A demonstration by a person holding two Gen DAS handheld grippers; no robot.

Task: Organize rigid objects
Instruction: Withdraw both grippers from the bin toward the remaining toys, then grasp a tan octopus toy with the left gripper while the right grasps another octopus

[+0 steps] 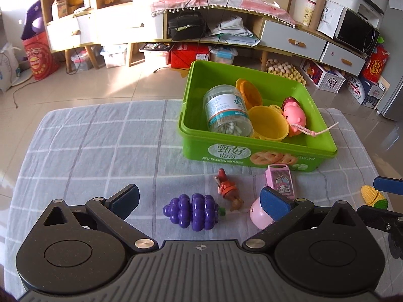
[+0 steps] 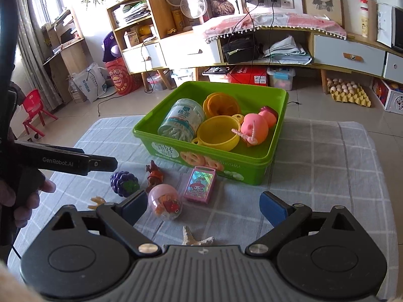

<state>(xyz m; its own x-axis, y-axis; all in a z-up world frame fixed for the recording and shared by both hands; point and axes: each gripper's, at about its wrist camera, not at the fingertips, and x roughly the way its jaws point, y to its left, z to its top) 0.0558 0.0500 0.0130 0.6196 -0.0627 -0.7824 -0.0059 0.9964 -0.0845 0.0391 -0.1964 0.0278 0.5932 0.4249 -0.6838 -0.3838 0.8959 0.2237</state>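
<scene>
Both tongs hover low over the near edge of the counter (image 1: pixel 100 136), and both are spread wide with nothing between their blue pads. The left tongs (image 1: pixel 199 198) point at the purple toy grapes (image 1: pixel 191 211), which lie just ahead of them on the checked cloth; I'd guess that is the next pick. The right tongs (image 2: pixel 204 209) hang above a bare patch of cloth, with the pink capsule (image 2: pixel 165 205) close to their left pad and a starfish (image 2: pixel 195 237) nearly under the body.

The green bin (image 2: pixel 274 151) sits toward the far side of the counter, plainly the collecting place: a cotton-swab jar (image 2: pixel 182 123), two yellow cups (image 2: pixel 217 133) and a pink pig toy (image 2: pixel 253 125) already lie inside (the jar is tipped on its side).

Still waiting in front of the bin are a small brown figurine (image 2: pixel 153 176), a pink card box (image 2: pixel 200 185) and, at the far right, a toy corn (image 1: pixel 372 196), so the sorting looks roughly half done.
</scene>
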